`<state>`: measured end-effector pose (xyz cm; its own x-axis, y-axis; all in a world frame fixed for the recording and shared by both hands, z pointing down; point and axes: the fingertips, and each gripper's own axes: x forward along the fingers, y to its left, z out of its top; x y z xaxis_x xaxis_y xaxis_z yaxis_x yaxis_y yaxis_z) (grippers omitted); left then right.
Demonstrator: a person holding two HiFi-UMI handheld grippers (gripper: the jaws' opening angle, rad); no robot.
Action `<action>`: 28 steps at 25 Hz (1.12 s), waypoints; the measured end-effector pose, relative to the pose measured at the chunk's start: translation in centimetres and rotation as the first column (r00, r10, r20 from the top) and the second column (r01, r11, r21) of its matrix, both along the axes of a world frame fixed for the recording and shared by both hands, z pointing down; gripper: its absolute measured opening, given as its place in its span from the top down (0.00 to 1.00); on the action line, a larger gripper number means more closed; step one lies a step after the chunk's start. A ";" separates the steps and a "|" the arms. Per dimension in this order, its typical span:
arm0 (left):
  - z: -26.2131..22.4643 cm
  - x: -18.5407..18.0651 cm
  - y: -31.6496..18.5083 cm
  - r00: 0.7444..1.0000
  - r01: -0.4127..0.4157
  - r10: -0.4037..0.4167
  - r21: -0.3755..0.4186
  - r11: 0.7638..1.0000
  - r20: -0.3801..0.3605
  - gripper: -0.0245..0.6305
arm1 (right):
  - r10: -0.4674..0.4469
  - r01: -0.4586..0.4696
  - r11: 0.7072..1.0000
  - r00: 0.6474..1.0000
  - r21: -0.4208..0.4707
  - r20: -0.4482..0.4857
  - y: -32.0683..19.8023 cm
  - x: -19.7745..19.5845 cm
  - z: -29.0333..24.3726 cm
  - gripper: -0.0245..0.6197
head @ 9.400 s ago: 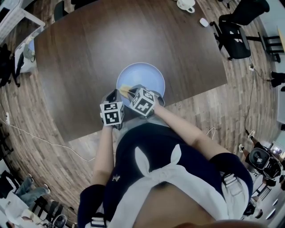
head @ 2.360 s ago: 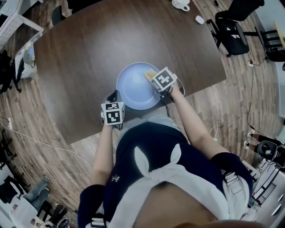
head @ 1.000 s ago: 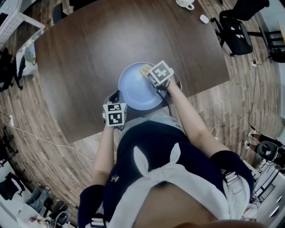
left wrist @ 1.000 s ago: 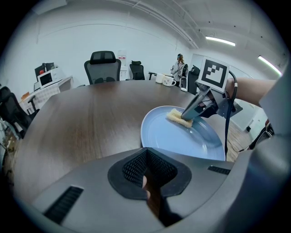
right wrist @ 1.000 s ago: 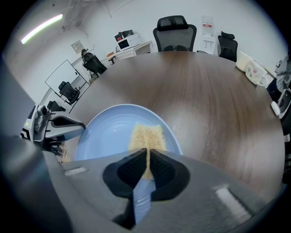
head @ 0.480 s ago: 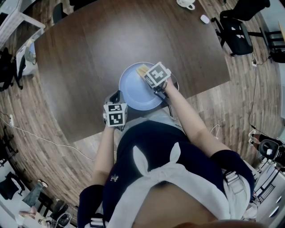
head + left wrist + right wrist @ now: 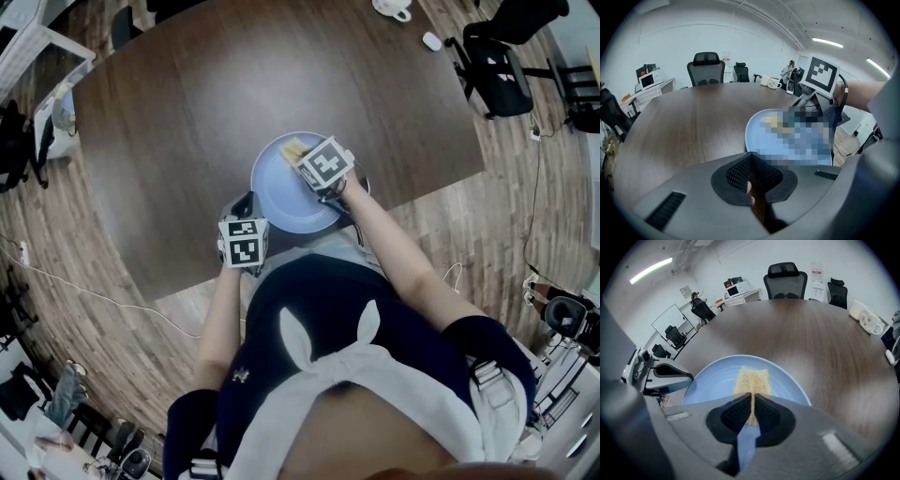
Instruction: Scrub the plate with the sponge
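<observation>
**Plate** (image 7: 277, 187): pale blue, round, flat on the dark tabletop (image 7: 169, 122), close to its near edge. Nothing pins it down.

**Sponge** (image 7: 751, 377): yellow, lying flat on the far part of the plate's inside. Its near end sits between the jaws of your right tool (image 7: 751, 399), which are closed tight on it.

**Left tool** (image 7: 751, 161): jaws drawn together with nothing between them. The tip is just beside the plate's near-left rim; whether it touches the rim cannot be told.

**Risks, judged from this layout:**
- **The plate slides or turns.** A sideways stroke on an unheld plate would cause this, and a pull toward you could carry it to the tabletop's near edge.
- **The plate tips.** This comes from pressing hard near the rim instead of over the flat middle.
- **The sponge slips out.** You grip only its near end, so drag on the long free end can twist it loose.
- **Hard jaw tips scrape the plate.** This happens if your angle is too steep and the sponge folds under.
- **The two tools bump.** A stroke swept toward the near-left rim would bring them together.
</observation>
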<state>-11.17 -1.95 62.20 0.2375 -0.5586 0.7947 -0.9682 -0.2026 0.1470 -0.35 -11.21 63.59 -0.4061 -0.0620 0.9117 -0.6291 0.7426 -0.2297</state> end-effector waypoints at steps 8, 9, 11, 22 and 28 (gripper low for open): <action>-0.3 0.5 0.1 1.000 -0.003 0.003 -0.006 1.000 -0.014 0.95 | -0.035 0.034 0.999 0.999 0.034 0.024 0.9 -1.4 0.3 0.93; -0.1 0.3 0.1 1.000 -0.001 0.001 -0.005 1.000 -0.010 0.95 | -0.037 0.036 0.999 0.999 0.038 0.022 0.9 -1.5 0.2 0.93; 0.1 0.0 0.2 1.000 0.003 -0.003 -0.009 1.000 -0.001 0.95 | -0.049 0.047 0.998 0.999 0.049 0.023 1.0 -1.9 0.1 0.93; -0.6 0.4 0.2 1.000 -0.005 0.004 -0.011 1.000 -0.024 0.95 | -0.082 0.077 0.994 0.995 0.080 0.065 2.7 -3.7 -0.2 0.93; -0.8 0.1 0.0 1.000 0.009 -0.009 -0.003 1.000 -0.016 0.95 | -0.085 0.078 0.994 0.991 0.073 0.099 3.3 -4.1 -0.2 0.93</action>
